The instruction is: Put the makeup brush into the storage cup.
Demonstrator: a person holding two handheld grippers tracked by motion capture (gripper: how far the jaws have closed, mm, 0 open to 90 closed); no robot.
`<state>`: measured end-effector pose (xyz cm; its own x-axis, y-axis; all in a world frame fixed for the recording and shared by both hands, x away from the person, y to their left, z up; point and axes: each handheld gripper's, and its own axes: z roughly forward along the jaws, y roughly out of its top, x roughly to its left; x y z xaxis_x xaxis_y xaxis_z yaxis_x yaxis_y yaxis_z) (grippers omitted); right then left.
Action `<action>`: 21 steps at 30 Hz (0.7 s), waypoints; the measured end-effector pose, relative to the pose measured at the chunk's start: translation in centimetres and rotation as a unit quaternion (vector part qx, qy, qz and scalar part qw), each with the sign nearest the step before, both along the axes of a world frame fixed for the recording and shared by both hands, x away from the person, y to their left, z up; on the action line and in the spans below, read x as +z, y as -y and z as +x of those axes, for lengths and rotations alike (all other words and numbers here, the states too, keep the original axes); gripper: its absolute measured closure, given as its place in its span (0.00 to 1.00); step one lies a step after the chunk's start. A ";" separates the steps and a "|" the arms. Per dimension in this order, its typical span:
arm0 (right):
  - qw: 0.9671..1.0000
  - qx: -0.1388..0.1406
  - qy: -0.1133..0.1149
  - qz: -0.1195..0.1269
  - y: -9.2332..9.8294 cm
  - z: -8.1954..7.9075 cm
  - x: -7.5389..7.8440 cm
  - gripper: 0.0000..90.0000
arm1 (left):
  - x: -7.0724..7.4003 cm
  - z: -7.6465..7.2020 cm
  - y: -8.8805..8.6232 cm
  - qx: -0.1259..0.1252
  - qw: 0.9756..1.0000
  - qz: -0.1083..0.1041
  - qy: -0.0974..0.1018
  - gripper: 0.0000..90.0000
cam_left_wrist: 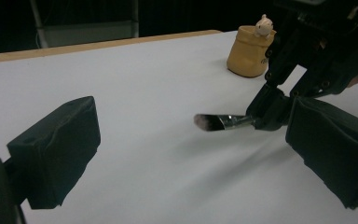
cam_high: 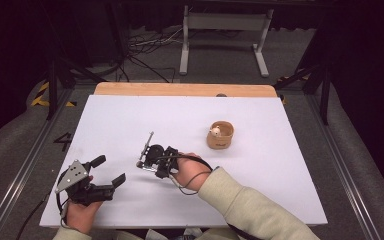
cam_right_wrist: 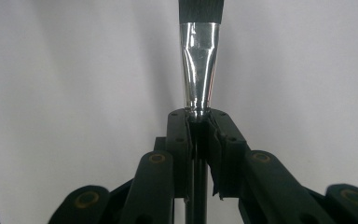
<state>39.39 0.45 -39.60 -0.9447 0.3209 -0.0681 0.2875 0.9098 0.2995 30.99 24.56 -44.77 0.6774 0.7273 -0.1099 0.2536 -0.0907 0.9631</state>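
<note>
While clamped on the brush (cam_right_wrist: 199, 70), right hand (cam_high: 189, 172) low; fingers (cam_right_wrist: 179, 140) level.

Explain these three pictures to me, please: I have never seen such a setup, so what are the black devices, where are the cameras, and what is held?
A person sits at a white table and holds a hand-operated two-jaw tool in each hand. One camera looks down from above; the other two ride on the tools and look along their jaws. The right gripper is shut on a brush, clamped just below its metal collar, with the bristles pointing away. The left gripper is open, holding nothing. Farther back stands a tan cup with a small white figure on it.
</note>
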 end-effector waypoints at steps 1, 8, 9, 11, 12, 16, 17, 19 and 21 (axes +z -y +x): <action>1.000 -0.002 0.002 0.005 0.2 0.0 0.3 0.89 | 0.0 0.0 0.0 -0.001 1.000 0.001 0.000 0.04; 0.999 -0.008 0.016 0.037 1.4 0.0 2.0 0.89 | -0.1 0.0 0.1 0.001 1.000 0.000 0.000 0.04; 0.999 -0.009 0.016 0.043 1.6 0.0 2.3 0.89 | -0.1 0.0 0.1 0.001 1.000 0.001 0.000 0.04; 0.998 -0.012 0.020 0.052 1.9 -0.1 2.7 0.89 | -0.1 0.0 0.1 0.000 1.000 0.001 -0.002 0.04; 0.998 -0.008 0.025 0.058 2.1 0.0 3.0 0.89 | -0.1 0.0 0.1 0.000 1.000 0.001 -0.002 0.04; 0.996 -0.013 0.035 0.079 2.8 -0.2 3.8 0.89 | -0.1 0.0 0.1 -0.001 1.000 -0.001 -0.003 0.04; 0.996 -0.015 0.037 0.085 3.0 -0.2 4.0 0.89 | -0.1 0.1 0.1 -0.001 1.000 0.000 -0.003 0.04; 0.994 -0.015 0.044 0.099 3.4 -0.2 4.3 0.89 | -0.1 0.1 0.2 -0.001 1.000 -0.002 -0.003 0.04; 0.992 -0.019 0.049 0.112 3.8 -0.2 4.6 0.89 | -0.1 0.1 0.2 0.000 1.000 0.000 -0.002 0.04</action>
<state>39.18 -3.36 -35.00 -0.9241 0.3734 -0.0810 0.2800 0.8060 0.5215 31.04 24.40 -44.90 0.6776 0.7267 -0.1134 0.2583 -0.0907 0.9618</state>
